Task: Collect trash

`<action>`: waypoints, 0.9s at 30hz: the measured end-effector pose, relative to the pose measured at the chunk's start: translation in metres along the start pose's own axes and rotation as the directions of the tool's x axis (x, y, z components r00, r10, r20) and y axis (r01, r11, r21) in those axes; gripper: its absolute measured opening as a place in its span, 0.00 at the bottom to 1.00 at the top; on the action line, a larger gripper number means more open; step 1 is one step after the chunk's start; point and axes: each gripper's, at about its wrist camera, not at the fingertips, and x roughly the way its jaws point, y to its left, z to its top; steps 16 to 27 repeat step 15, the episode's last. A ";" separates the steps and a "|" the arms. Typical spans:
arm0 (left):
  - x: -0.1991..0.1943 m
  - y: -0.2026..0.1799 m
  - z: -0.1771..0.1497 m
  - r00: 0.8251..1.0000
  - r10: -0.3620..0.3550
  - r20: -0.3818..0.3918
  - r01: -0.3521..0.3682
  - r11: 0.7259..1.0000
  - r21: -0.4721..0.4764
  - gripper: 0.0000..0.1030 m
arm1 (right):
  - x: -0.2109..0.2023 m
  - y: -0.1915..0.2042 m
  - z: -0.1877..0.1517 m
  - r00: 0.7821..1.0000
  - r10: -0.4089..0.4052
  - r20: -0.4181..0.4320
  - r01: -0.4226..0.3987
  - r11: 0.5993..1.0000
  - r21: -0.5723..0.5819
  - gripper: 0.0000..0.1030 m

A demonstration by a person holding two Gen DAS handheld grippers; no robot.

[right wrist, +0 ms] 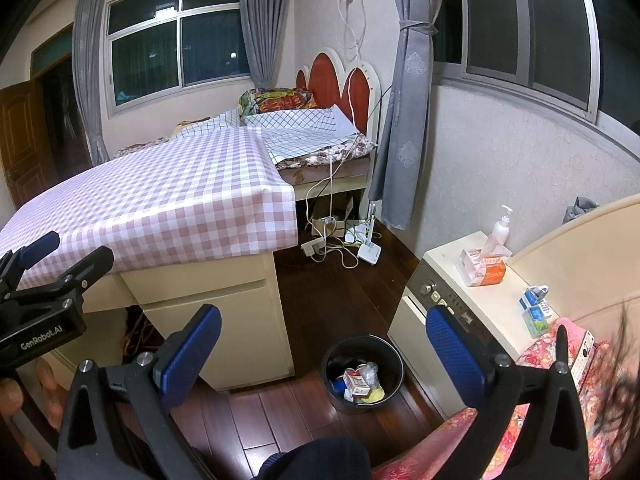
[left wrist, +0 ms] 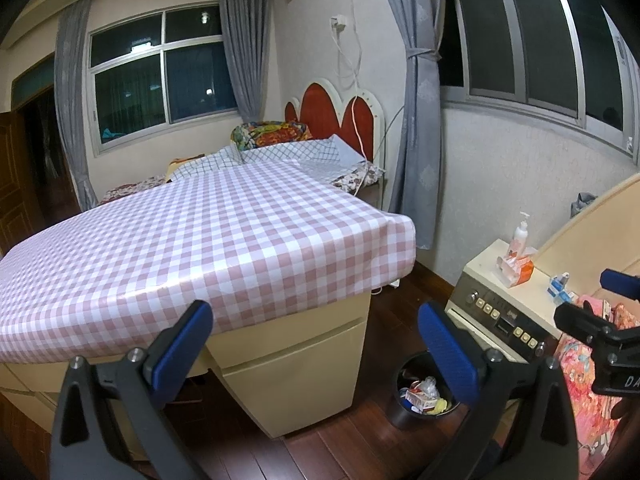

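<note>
A black trash bin (right wrist: 363,372) stands on the wooden floor between the table's cabinet and a low unit; it holds a small carton, crumpled plastic and yellow scraps (right wrist: 362,386). It also shows in the left wrist view (left wrist: 424,396), partly behind a finger. My left gripper (left wrist: 320,350) is open and empty, held over the table's front corner. My right gripper (right wrist: 324,354) is open and empty, above and in front of the bin. Each gripper shows at the edge of the other's view: the right one (left wrist: 600,312) and the left one (right wrist: 44,264).
A table with a pink checked cloth (right wrist: 160,200) fills the left. A cream unit (right wrist: 472,292) at right carries a tissue box (right wrist: 484,268), a pump bottle (right wrist: 500,228) and small boxes (right wrist: 534,308). Cables and chargers (right wrist: 336,240) lie on the floor by the bed.
</note>
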 end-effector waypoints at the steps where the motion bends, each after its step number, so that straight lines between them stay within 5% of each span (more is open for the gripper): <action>1: 0.001 0.000 0.000 1.000 0.002 -0.001 -0.002 1.000 0.004 1.00 | 0.000 0.001 0.000 1.000 0.000 -0.001 0.000 1.000 0.000 1.00; 27: 0.004 -0.006 -0.006 1.000 -0.013 -0.022 0.013 0.999 0.039 1.00 | 0.002 0.003 -0.004 1.000 -0.001 -0.007 0.001 1.000 0.001 1.00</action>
